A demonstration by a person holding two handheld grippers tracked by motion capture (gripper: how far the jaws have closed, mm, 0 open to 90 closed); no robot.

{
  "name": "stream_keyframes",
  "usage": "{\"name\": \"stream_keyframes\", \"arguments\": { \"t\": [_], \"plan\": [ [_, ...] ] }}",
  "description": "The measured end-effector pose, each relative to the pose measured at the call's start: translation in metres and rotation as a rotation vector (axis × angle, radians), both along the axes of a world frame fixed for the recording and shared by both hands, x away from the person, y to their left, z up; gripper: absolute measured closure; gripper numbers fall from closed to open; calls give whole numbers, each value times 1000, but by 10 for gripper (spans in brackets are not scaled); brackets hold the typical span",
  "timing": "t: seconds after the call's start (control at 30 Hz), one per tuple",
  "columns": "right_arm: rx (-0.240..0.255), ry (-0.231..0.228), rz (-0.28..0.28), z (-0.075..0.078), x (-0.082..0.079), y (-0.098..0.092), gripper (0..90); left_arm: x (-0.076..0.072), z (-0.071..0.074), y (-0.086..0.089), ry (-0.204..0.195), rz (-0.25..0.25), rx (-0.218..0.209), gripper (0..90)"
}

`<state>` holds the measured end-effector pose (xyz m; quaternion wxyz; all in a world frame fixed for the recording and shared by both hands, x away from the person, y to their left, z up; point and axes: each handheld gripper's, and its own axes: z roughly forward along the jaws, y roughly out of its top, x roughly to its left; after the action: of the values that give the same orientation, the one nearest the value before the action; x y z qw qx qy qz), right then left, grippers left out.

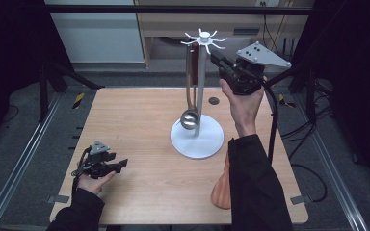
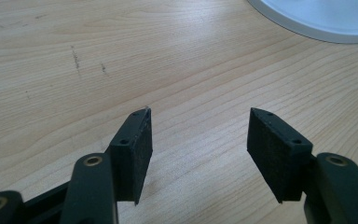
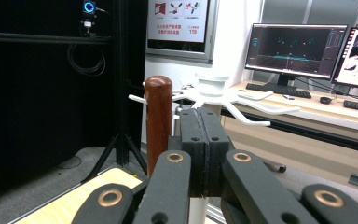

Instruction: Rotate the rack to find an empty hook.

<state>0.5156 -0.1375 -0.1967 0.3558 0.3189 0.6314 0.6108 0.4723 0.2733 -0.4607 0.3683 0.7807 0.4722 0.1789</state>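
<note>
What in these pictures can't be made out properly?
- How the ladle hangs on the rack: too small in the high view; in the right claw view the wooden handle covers the hook.
- The orange thing by the table edge: the sleeve hides half of it.
- The rack's base: cut off by the top edge of the left claw view.
- Whether the shut right claw touches the handle: its own jaws hide that.

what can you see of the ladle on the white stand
The ladle hangs upright from a hook of the white stand: reddish-brown wooden-looking handle on top, shiny metal shaft, round steel bowl just above the stand's round base, beside the pole. The right gripper, jaws shut, is near the handle top; contact is unclear.
</note>
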Motion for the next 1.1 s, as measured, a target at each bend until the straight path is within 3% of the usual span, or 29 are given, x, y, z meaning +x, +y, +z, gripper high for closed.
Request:
{"name": "stream_keyframes", "arguments": {
  "t": [0.4, 1.1],
  "plan": [
    [-4, 0, -26, 0, -1, -1, 900, 0, 0, 0, 3, 2, -3, 391],
    [0, 23, -88, 0, 14, -9, 900, 0, 0, 2, 6, 7, -7, 391]
  ]
}}
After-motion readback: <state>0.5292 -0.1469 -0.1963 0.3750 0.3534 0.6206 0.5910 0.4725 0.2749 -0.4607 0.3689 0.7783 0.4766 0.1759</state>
